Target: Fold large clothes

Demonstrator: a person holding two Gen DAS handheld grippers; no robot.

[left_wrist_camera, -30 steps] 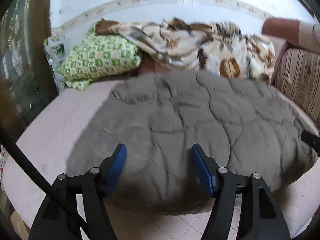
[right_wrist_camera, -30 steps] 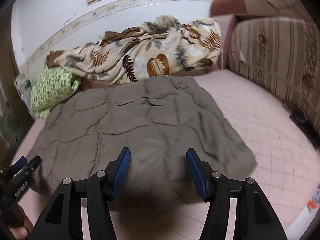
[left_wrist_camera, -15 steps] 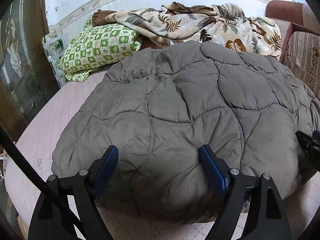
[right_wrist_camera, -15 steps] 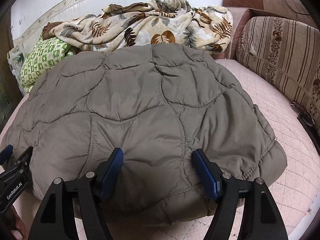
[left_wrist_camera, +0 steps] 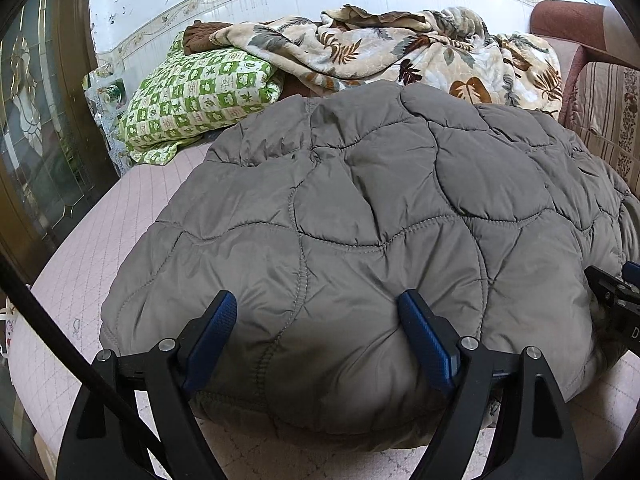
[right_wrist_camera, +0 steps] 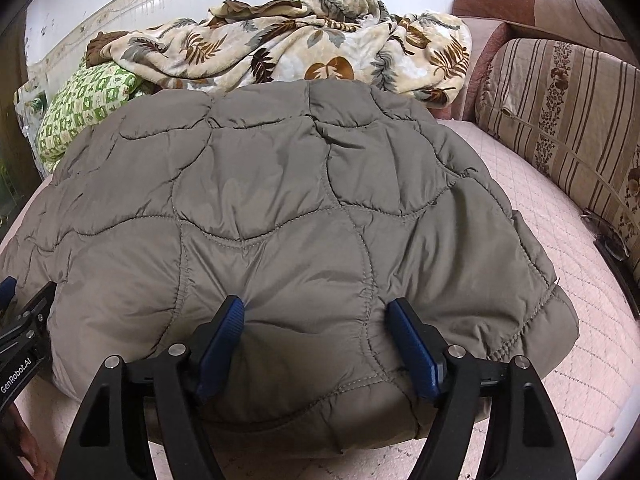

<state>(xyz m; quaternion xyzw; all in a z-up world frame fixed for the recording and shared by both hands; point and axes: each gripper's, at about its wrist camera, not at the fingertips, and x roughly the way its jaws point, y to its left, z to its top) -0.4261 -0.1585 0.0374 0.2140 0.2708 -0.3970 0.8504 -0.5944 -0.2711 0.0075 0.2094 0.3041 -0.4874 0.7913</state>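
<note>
- Lying flat on the pink bed [left_wrist_camera: 60, 280], the grey quilted jacket [left_wrist_camera: 360, 220] runs its long axis side to side, so its near hem faces both tools and each covers one end of it.
- Furthest left, a green checked pillow [left_wrist_camera: 196, 100] sits against the wall, well apart from the work; the leaf-print blanket [left_wrist_camera: 400, 52] is heaped behind the jacket's far edge.
- Left gripper [left_wrist_camera: 316, 320]: its fingers [left_wrist_camera: 212, 328] stand wide apart, with the hem's padded bulge between them. The pads rest against the fabric rather than pinching it, so nothing is held. The jaws have just been opening.
- Right gripper [right_wrist_camera: 316, 320]: same picture, fingers [right_wrist_camera: 412, 344] spread wide astride the hem near the jacket's right corner, gripping nothing, jaws also just widened.
- At far right a striped sofa back [right_wrist_camera: 560, 128] borders the bed.
- Judgement: the hem lies directly ahead of and under both sets of fingers, so the coming move looks like closing on that edge and carrying it away toward the far edge, both hands being equally near.
</note>
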